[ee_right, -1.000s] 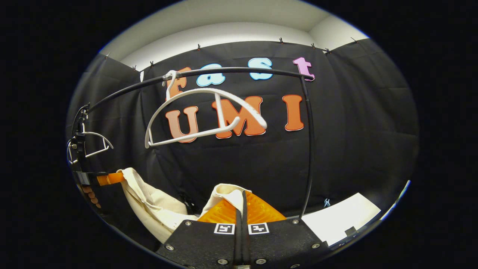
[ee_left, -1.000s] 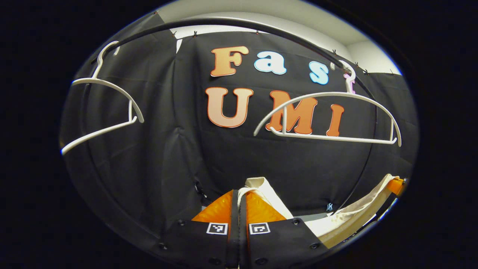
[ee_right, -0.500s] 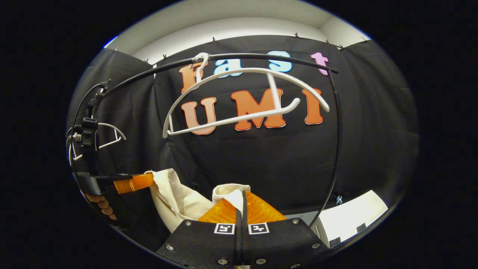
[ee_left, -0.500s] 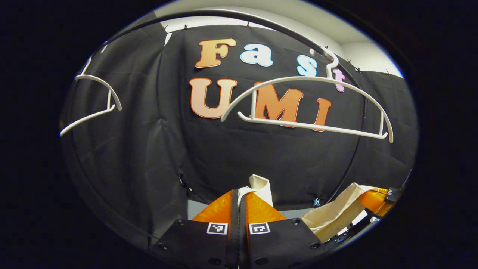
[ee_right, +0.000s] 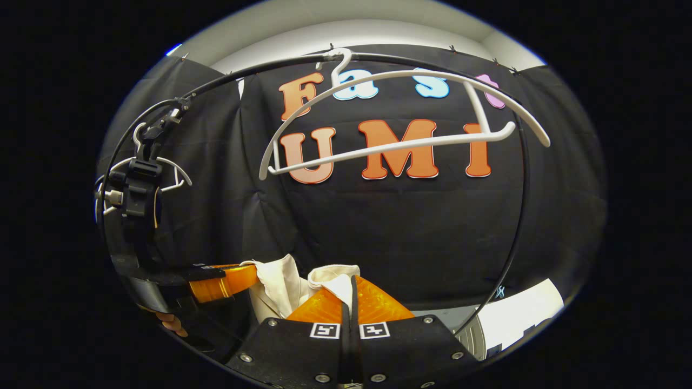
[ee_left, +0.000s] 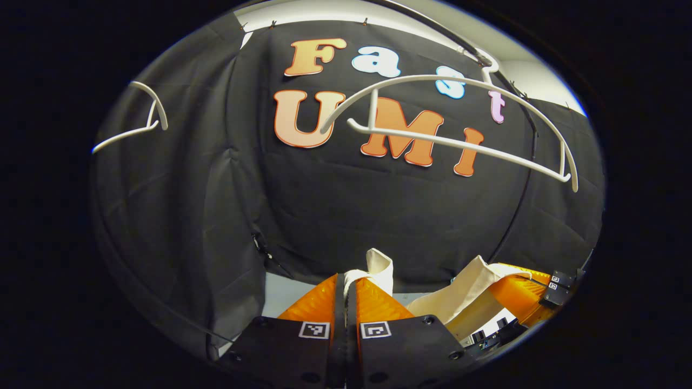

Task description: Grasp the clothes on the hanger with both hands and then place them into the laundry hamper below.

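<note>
With my left gripper [ee_left: 346,283] and right gripper [ee_right: 348,289] each clamped on the cloth [ee_left: 459,294], uneven lowering could drag a fold outside the unseen hamper

The cream garment [ee_left: 378,266] is soft matt cloth, creased. Both white hangers [ee_right: 400,116] look like smooth plastic. The black rail [ee_right: 259,73] is smooth, with a slight sheen.
</note>
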Tool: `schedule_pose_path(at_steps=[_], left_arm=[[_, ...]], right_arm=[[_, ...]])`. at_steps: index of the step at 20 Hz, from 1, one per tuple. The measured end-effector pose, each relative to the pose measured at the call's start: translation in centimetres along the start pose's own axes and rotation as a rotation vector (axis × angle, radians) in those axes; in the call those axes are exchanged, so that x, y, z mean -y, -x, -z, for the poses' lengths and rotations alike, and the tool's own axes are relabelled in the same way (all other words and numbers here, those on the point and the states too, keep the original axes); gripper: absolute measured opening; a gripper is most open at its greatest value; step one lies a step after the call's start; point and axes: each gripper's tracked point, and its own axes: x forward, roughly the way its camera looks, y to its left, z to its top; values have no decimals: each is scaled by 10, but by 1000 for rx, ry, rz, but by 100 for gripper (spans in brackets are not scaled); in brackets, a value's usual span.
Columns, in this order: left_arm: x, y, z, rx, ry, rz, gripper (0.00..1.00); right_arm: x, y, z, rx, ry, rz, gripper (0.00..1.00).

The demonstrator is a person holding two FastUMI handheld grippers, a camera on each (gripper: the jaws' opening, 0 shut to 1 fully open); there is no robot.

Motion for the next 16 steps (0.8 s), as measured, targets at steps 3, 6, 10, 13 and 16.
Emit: schedule_pose_path(at_steps=[3,6,10,13,16], left_arm=[[-13,-10,19,-46,11,-19,7],[-24,-21,44,-96,-1,-37,7],[-37,-39,65,-156,-19,-48,7],[-43,-50,87,-211,-41,-42,7],[-45,-54,100,-266,-26,-39,7]], right_arm=[[-6,-14,22,-37,14,-5,0],[-10,-29,44,-77,19,-8,0],[-15,-50,75,-120,33,-5,0],[-14,-67,95,-168,33,4,0],[-10,-68,120,-238,33,13,0]])
